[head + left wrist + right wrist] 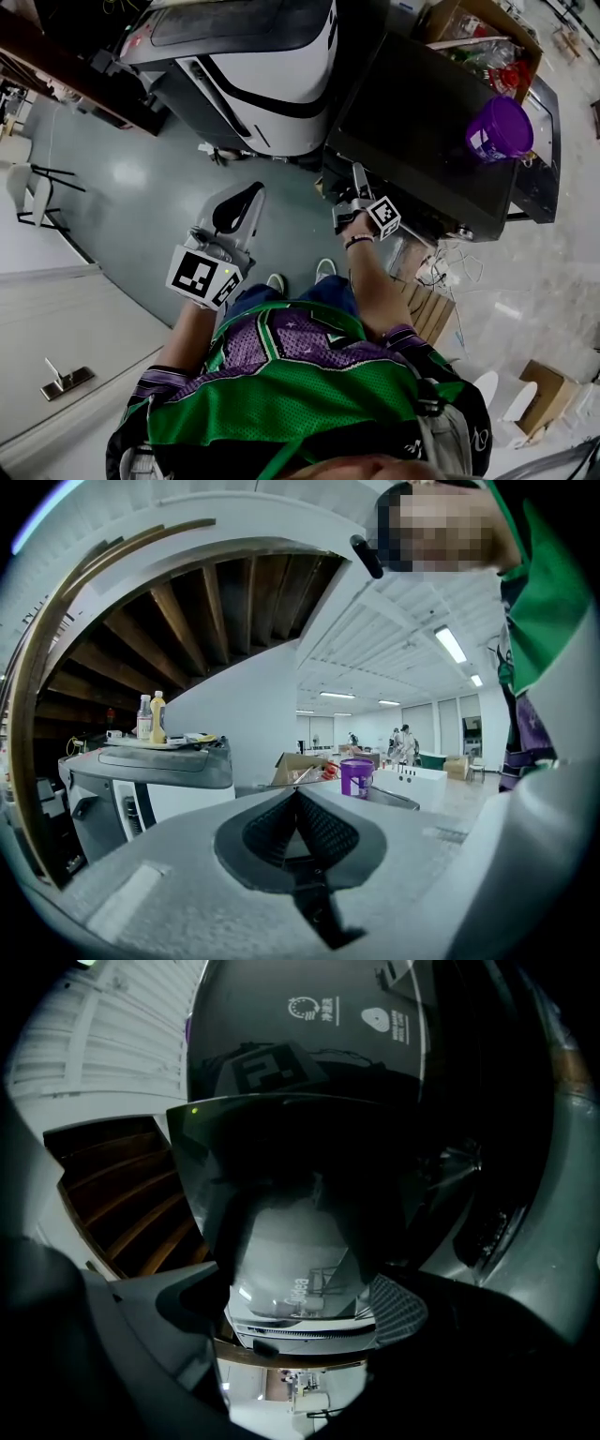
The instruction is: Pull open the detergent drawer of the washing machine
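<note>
The black washing machine stands at the upper right of the head view. My right gripper is held level against its front edge, with its marker cube nearer my wrist. In the right gripper view the machine's glossy dark front fills the picture. A dark box-like part with a small green light juts out between the wide jaws. My right gripper is open, and neither pad presses on anything. My left gripper hangs over the floor, away from the machine, its pads closed together on nothing.
A purple tub sits on top of the black machine. A white and black machine stands to its left, with bottles on it. Cardboard and cables lie on the floor by my feet. An open carton is behind.
</note>
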`<state>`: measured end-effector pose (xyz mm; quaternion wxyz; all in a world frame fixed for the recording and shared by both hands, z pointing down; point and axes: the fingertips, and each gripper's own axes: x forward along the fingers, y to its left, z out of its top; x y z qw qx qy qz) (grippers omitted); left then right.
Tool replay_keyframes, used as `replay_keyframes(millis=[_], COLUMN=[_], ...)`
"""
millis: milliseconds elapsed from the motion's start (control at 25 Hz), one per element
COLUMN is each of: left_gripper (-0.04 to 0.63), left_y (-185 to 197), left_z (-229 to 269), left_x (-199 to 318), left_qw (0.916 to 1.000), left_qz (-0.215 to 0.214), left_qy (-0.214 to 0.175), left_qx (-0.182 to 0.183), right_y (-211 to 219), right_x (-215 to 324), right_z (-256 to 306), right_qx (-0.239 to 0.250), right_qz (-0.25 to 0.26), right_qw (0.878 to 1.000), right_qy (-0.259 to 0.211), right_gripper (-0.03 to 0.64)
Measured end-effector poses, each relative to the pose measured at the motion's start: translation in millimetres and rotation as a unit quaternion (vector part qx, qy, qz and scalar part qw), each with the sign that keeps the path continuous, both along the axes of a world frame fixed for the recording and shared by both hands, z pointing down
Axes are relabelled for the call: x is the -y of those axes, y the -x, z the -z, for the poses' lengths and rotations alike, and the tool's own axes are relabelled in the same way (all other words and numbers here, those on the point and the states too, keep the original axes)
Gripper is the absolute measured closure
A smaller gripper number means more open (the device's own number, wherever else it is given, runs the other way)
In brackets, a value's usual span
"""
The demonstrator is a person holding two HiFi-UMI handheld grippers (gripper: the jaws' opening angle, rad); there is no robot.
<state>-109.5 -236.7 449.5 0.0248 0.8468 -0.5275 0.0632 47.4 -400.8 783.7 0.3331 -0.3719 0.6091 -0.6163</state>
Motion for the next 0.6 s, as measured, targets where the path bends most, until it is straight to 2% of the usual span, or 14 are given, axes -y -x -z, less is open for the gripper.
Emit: replay_keyframes(millis=[600], left_gripper=[0.577], left_y=[11.9], left_z=[4.3], left_x=[-10.9], left_qw=[0.9999], left_qz=[0.001], left_qy=[-0.002], left_qx=[-0.010], right_y=[3.4], right_x=[-9.7], right_z=[1.9], right_qx=[-0.003], right_qz=[-0.005], right_qw=[1.000], right_qy=[0.012], right_gripper=[0.167])
